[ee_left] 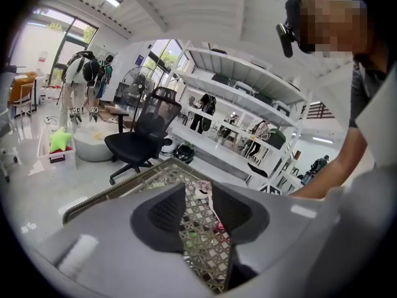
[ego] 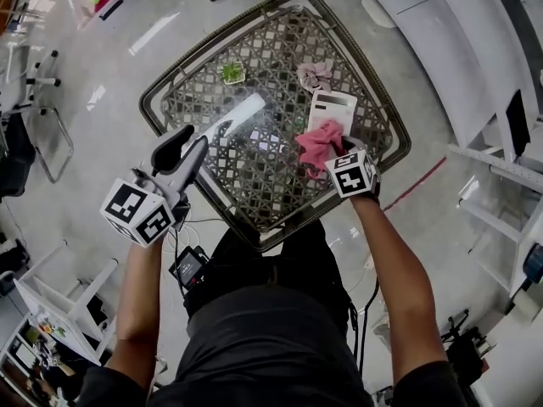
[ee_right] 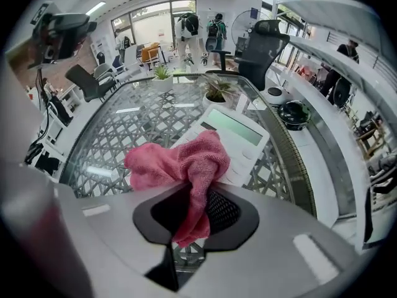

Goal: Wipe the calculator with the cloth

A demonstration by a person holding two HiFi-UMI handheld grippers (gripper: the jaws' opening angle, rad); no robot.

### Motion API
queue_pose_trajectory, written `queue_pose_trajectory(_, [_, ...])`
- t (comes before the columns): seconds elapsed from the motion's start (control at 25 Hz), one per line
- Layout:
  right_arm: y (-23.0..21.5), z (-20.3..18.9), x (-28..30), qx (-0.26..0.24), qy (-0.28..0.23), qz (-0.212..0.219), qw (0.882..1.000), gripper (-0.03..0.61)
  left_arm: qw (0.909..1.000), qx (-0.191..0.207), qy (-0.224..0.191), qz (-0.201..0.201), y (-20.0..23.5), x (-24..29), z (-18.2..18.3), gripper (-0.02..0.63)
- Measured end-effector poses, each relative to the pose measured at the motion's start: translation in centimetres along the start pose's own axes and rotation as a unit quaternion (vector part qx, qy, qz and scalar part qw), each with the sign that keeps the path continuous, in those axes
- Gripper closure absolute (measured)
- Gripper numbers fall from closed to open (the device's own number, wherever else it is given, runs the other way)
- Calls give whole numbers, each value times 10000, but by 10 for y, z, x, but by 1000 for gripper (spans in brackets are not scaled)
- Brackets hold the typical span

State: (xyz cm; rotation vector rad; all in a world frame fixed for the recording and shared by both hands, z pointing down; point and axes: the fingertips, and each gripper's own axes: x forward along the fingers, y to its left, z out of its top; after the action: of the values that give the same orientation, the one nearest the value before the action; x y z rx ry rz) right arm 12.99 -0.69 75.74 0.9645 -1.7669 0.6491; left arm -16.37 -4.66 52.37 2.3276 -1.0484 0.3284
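Observation:
A white calculator point(ego: 332, 108) point(ee_right: 239, 135) lies on the far right part of a glass-topped wicker table point(ego: 204, 91). A pink cloth point(ego: 319, 144) point(ee_right: 177, 163) is bunched over the calculator's near edge. My right gripper point(ego: 338, 154) point(ee_right: 195, 213) points steeply down and is shut on a fold of that cloth, which hangs between its dark pads. My left gripper point(ego: 180, 147) point(ee_left: 197, 213) hovers above the table's near left side, away from the calculator. Its jaws stand slightly apart with nothing between them.
A small green potted plant point(ego: 231, 73) and a pinkish one point(ego: 315, 75) stand at the table's far side. A black office chair point(ee_left: 139, 135) and white shelving point(ee_left: 248, 104) stand beyond the table. White shelves point(ego: 501, 168) flank the right.

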Motion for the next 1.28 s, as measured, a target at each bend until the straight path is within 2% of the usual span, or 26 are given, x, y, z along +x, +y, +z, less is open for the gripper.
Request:
queue_pose_trajectory(0.44, [-50,-33,-8,645,253,-396,9968,515,10000,94,-8,-8,0,-7,15,471])
queue_pose_trajectory(0.68, [-74,-53,-17,1204,545,-667,9890,514,9999,151,-31,9,2,-14,24,471])
queue_pose_trajectory(0.84, [-80,-64,-21,1660,629,-621,9821,511,9998,202,-13,15,1,-19,30,471])
queue_pose_trajectory(1.04, [-81,-63,-31,2178,448,-512,9736,486,9996,266,-27,-5,1,-28,36,471])
queue_pose_trajectory(1.28, [-84,-44,-60,2485,-59,-514,9672,436,9994,350,-65,-11,4,-40,45,471])
